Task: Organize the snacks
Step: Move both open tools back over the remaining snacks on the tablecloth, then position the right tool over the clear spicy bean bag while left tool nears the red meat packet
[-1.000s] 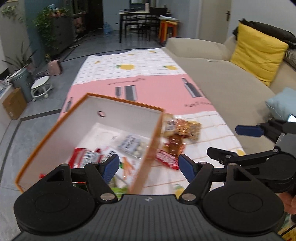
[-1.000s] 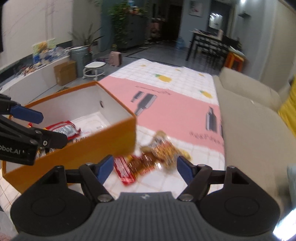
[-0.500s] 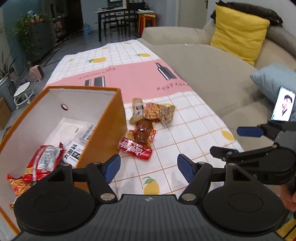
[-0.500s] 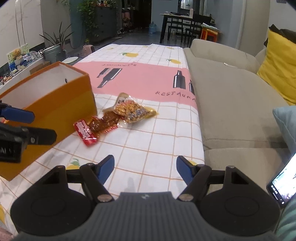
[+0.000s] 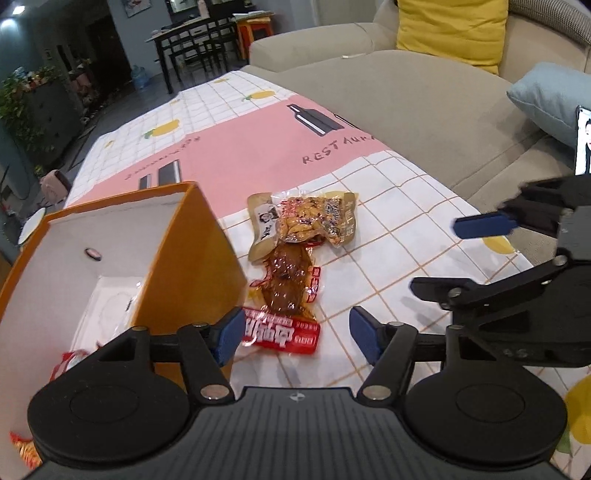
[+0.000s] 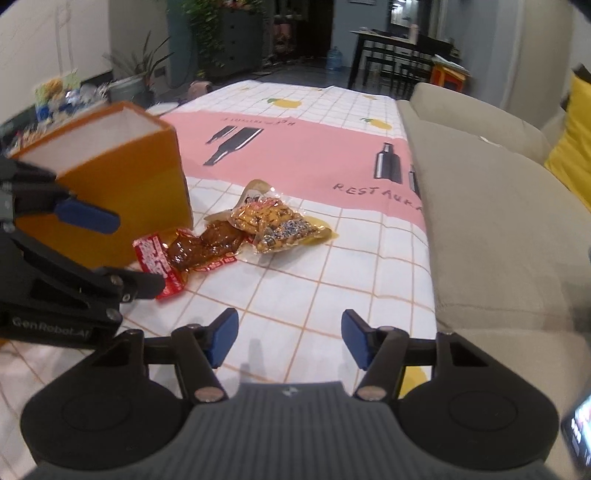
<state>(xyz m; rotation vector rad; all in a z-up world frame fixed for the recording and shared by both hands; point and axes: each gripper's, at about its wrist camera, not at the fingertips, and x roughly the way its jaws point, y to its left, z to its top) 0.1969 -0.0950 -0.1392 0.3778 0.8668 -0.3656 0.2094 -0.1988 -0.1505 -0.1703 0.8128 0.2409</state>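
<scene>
Lowered toward bench: left tool (image 5: 293,334), empty and closing, nearest red snack packet (image 5: 280,335), lying crosswise just ahead.

One orange box (image 5: 192,254) stands at the left of the left wrist frame, on the tabletop (image 5: 388,258).

Three snack packets lie in a cluster at the centre of that frame: one red-labelled packet (image 5: 282,332), one brown meat packet (image 5: 286,282) and one yellow mixed-snack packet (image 5: 314,219). A possible fourth, a tan pouch (image 5: 263,225), is partly tucked under them.

Inside the box, at lower left, at least two more red wrappers (image 5: 66,363) show; the rest is hidden.

Two tongs: the left tongs (image 5: 291,334) and the right tongs (image 6: 286,338), each with two blue pads.

Two cushions at upper right: one yellow cushion (image 5: 454,29), one pale blue cushion (image 5: 546,96).

One phone (image 5: 583,142) at the right edge.
</scene>
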